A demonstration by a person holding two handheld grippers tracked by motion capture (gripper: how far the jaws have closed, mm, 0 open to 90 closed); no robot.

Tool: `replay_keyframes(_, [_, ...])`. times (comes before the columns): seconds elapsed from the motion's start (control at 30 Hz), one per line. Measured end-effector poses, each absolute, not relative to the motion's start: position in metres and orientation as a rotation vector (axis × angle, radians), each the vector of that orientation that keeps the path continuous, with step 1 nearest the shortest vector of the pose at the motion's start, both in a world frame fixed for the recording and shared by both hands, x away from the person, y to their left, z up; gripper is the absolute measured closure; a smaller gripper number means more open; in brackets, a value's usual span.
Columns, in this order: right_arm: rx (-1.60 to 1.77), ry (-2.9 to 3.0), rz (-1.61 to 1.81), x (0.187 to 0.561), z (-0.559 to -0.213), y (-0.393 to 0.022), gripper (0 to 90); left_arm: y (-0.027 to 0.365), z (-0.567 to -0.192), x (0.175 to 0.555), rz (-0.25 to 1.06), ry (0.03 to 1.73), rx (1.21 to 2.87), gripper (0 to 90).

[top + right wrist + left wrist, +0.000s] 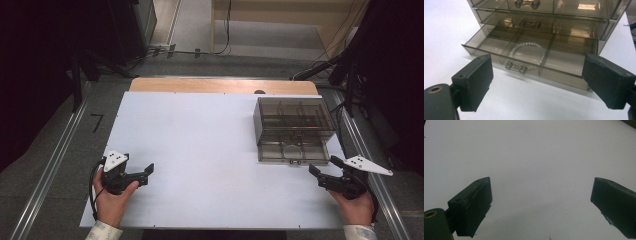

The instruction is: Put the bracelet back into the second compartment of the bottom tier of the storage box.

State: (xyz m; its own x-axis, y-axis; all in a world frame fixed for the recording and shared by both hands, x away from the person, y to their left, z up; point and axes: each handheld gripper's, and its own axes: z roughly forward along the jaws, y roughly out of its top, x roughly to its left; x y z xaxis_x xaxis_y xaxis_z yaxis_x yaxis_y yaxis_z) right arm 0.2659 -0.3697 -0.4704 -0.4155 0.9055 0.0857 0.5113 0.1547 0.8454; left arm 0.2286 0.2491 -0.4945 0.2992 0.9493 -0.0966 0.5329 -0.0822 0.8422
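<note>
A smoky clear drawer cabinet (293,115) stands at the table's right back. Its bottom drawer (292,152) is pulled out toward me. A white bead bracelet (526,51) lies in the drawer's middle compartment, behind the clear handle (516,68). My right gripper (325,166) hovers just in front of the drawer's right corner, jaws open and empty (537,80). My left gripper (146,174) is held near the front left of the table, far from the cabinet. It is open over bare white surface (541,205) with nothing between its jaws.
The white table board (200,140) lies on a wooden top (220,85). The cabinet's upper drawers (541,23) are closed. Metal rails (50,165) run along both sides on the floor, and cables and dark stands sit behind the table.
</note>
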Motion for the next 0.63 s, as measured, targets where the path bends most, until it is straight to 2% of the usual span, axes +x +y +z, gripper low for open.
replay_keyframes(0.63, [1.380,1.956,1.142,0.2601,-0.4726,-0.3796,8.7,0.2501,-0.4939,0.2279,0.637,1.349,1.734,4.4])
